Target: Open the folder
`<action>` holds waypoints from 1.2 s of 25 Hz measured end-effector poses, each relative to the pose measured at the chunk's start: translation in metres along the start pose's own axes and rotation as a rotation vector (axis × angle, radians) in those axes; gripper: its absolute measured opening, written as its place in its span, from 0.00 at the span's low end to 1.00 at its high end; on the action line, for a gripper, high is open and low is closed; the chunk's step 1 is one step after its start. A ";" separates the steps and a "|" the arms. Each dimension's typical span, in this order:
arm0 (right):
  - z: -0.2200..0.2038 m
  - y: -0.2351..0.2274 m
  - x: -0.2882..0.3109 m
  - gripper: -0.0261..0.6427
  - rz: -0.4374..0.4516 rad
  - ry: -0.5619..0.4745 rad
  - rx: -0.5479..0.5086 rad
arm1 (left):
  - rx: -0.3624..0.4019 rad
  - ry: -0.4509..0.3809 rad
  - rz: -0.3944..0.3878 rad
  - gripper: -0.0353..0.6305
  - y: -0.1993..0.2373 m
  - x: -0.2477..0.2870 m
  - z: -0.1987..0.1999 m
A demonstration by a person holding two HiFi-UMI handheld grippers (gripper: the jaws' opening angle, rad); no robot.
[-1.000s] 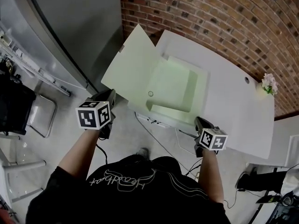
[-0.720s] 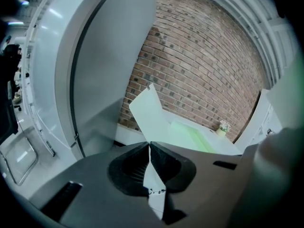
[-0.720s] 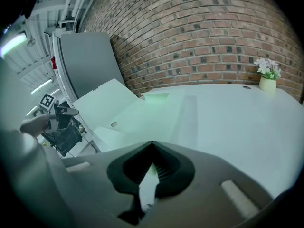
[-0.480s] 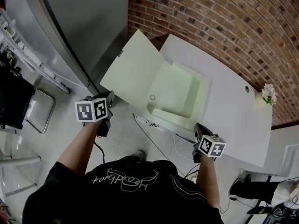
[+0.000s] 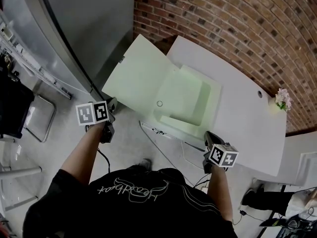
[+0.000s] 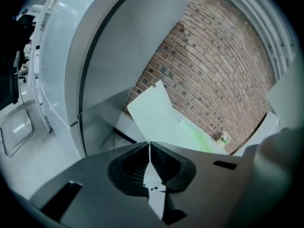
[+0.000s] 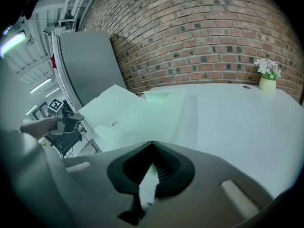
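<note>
Where the white surface point(image 5: 242, 118) runs along the brick wall point(image 5: 237, 24), one pale green folder point(image 5: 185, 95), lying open, inner pocket facing up

Front cover point(image 5: 136, 78): swung out to the left past the surface's edge, tilted, hanging over the floor point(image 5: 133, 145)

Left hand-held gripper point(image 5: 111, 104): at the cover's near-left corner, jaws closed on the thin edge of that corner; a pale sliver of it shows between them in the left gripper view

Right hand-held gripper point(image 5: 207, 134): at the folder's near-right corner, by the near edge of the surface, jaws pressed together with a greenish strip of the folder pinched between them

Relation: the two grippers well apart, the open folder spread between them

Small pot of flowers point(image 5: 282, 99): far right of the surface, well apart from the folder
</note>
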State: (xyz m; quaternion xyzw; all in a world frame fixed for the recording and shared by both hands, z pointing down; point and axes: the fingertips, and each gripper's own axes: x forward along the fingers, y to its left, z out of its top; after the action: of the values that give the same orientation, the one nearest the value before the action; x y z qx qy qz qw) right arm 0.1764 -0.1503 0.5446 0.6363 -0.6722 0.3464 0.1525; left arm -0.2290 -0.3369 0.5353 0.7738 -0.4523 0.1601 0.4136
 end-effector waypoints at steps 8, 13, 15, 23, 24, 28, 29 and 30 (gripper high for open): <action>0.000 -0.001 -0.001 0.04 0.003 -0.001 0.000 | -0.048 0.025 0.017 0.07 0.016 0.013 -0.009; -0.001 0.000 -0.002 0.04 0.011 -0.009 0.009 | -0.126 0.037 -0.013 0.07 0.026 0.021 -0.016; 0.000 0.001 -0.002 0.04 0.016 -0.020 0.014 | -0.175 0.042 -0.023 0.07 0.030 0.025 -0.018; -0.001 0.000 -0.002 0.04 0.021 -0.034 0.024 | -0.299 0.063 -0.051 0.07 0.042 0.038 -0.029; -0.001 -0.001 -0.002 0.04 0.019 -0.033 0.021 | -0.306 0.066 -0.053 0.07 0.043 0.040 -0.030; 0.001 -0.001 -0.003 0.04 0.008 -0.031 0.016 | -0.331 0.075 -0.060 0.07 0.045 0.044 -0.031; 0.001 -0.001 -0.003 0.04 0.006 -0.031 0.017 | -0.350 0.076 -0.067 0.07 0.045 0.044 -0.031; 0.001 0.000 -0.003 0.04 0.007 -0.031 0.018 | -0.371 0.074 -0.075 0.07 0.045 0.044 -0.030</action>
State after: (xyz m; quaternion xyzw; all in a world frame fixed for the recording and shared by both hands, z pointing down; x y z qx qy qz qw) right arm 0.1770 -0.1488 0.5423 0.6408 -0.6734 0.3431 0.1350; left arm -0.2389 -0.3491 0.6028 0.6941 -0.4292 0.0869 0.5714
